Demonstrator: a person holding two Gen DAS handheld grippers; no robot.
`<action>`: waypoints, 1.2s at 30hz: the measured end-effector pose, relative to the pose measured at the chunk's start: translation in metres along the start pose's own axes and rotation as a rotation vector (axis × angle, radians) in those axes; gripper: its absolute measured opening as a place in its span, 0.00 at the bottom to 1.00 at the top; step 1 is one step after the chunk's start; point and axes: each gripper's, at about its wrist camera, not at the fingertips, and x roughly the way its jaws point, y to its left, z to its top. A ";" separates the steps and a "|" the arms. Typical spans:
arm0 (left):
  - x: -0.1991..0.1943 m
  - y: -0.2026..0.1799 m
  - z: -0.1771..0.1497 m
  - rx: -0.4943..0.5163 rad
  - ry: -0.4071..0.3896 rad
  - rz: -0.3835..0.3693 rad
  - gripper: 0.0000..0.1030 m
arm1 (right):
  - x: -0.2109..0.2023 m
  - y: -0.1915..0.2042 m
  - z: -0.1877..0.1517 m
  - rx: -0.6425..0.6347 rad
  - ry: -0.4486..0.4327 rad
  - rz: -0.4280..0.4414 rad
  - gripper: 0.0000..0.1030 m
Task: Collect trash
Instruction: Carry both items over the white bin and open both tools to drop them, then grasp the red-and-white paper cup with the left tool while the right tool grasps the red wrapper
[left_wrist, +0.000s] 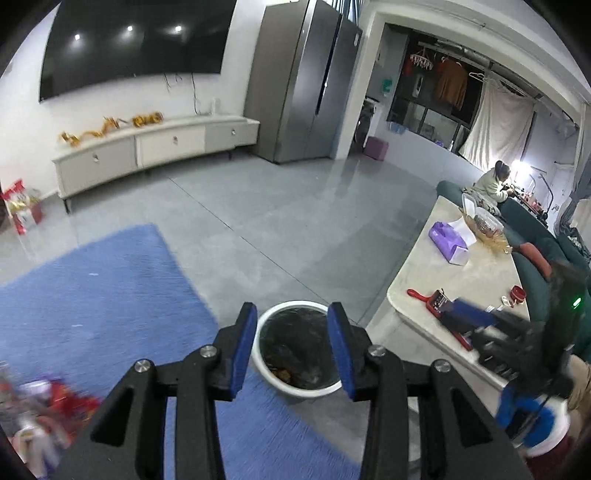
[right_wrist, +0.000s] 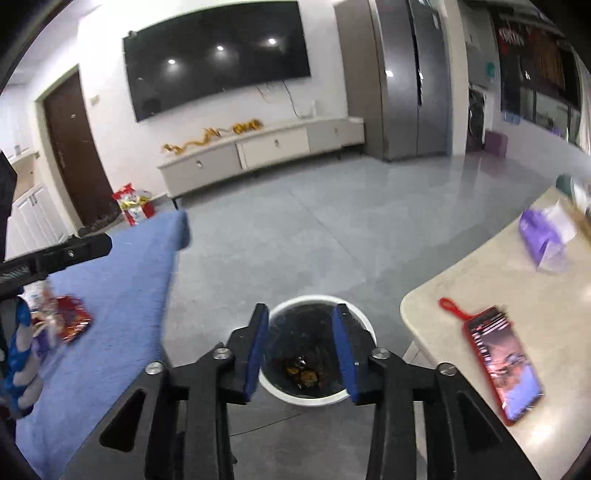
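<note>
We hold both tools above the bin (right_wrist: 320, 349). Our left tool (left_wrist: 291, 347) has its jaws apart with nothing between them, and the bin (left_wrist: 299, 354) shows in the gap. Our right tool (right_wrist: 301, 349) is likewise spread and bare. Wrappers (right_wrist: 304, 371) lie inside the bin. More trash (right_wrist: 72, 321) sits on the blue rug (right_wrist: 122, 295) to our left. The desk (right_wrist: 546, 288) to our right carries a phone (right_wrist: 502, 360).

A large dark television (right_wrist: 218, 55) hangs on the white wall (right_wrist: 107, 110), ceiling lights reflected in it. Below it stands a long pale cabinet (right_wrist: 258, 151); right of it a steel refrigerator (right_wrist: 413, 81); left, a brown door (right_wrist: 74, 147). Grey floor tiles (right_wrist: 295, 229) spread before it.
</note>
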 end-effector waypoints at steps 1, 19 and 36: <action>-0.011 0.003 -0.002 0.002 -0.015 0.008 0.51 | -0.015 0.008 0.003 -0.012 -0.019 0.009 0.42; -0.209 0.164 -0.116 -0.053 -0.161 0.304 0.64 | -0.073 0.189 0.017 -0.179 -0.092 0.250 0.61; -0.148 0.224 -0.165 0.006 0.033 0.301 0.62 | 0.038 0.304 -0.015 -0.300 0.149 0.345 0.71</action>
